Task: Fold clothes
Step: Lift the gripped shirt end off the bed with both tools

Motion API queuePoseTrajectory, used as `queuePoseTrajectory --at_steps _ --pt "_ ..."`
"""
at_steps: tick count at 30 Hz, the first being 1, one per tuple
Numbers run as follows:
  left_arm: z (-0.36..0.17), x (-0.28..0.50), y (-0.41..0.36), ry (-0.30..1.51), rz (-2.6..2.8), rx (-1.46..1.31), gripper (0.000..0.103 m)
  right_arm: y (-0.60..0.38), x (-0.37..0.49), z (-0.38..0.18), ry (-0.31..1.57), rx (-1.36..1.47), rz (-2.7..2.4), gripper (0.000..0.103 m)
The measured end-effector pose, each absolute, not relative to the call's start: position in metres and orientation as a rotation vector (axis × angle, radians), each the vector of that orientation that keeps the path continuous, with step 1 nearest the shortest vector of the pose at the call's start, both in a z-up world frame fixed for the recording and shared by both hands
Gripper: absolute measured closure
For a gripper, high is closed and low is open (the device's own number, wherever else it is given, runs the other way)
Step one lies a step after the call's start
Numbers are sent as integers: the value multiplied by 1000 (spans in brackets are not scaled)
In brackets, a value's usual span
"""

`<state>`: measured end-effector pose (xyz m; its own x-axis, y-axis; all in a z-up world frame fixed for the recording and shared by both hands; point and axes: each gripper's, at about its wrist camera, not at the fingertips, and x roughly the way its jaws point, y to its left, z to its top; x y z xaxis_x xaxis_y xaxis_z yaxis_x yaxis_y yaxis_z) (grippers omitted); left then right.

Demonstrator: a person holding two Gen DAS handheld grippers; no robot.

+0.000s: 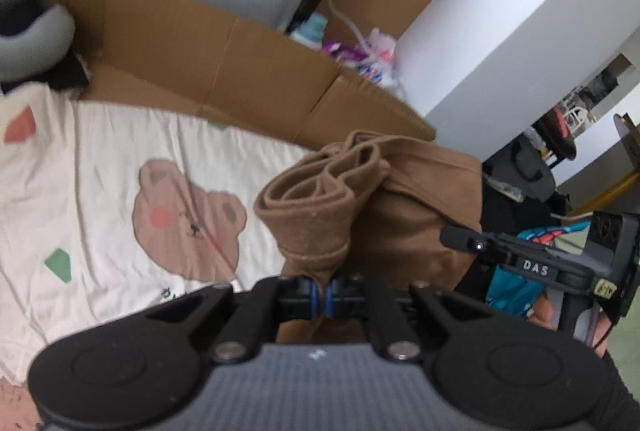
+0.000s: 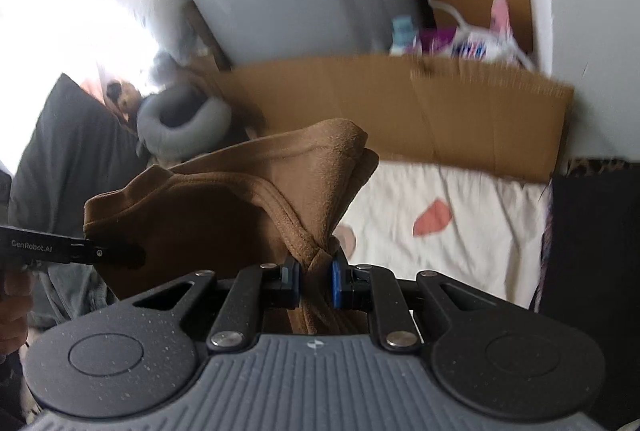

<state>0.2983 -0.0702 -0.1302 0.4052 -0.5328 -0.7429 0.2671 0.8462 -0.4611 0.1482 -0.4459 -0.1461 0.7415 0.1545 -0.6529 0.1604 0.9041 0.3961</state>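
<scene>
Left to right. Bed sheet with bear print (image 1: 100,199) at left, nothing on it below the load; cardboard panel (image 1: 224,67) behind, grey neck pillow (image 1: 36,31) in the far corner.

Left gripper (image 1: 322,297) pinched almost fully closed on a thin bunched bit of the brown garment (image 1: 320,215); rolled cuff-like folds piled just above the pads, rest hanging off to the right. Grip very small here, likely to slip if the cloth gets tugged or shaken out. Bunched layers may stay twisted, no clean edge for a fold.

Right gripper (image 2: 314,283) narrow, clamped on a thicker wad of the same garment at the ribbed hem or neckline seam; cloth draped up and over in front of the lens. Which seam, cannot tell.

Garment held up off the bed between both grippers, sagging in the middle, not spread. Risks: one corner dropping, uneven pull skewing it, cloth landing crumpled on the sheet, trailing part snagging the cardboard edge. Heavy motion blur.
</scene>
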Motion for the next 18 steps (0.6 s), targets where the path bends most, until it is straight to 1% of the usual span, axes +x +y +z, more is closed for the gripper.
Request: queuePoseTrajectory --at_steps 9,18 --pt "-41 288 -89 933 -532 -253 99 -455 122 -69 644 437 -37 89" --pt "-1 299 -126 891 -593 -236 99 -478 77 -19 574 446 -124 89"
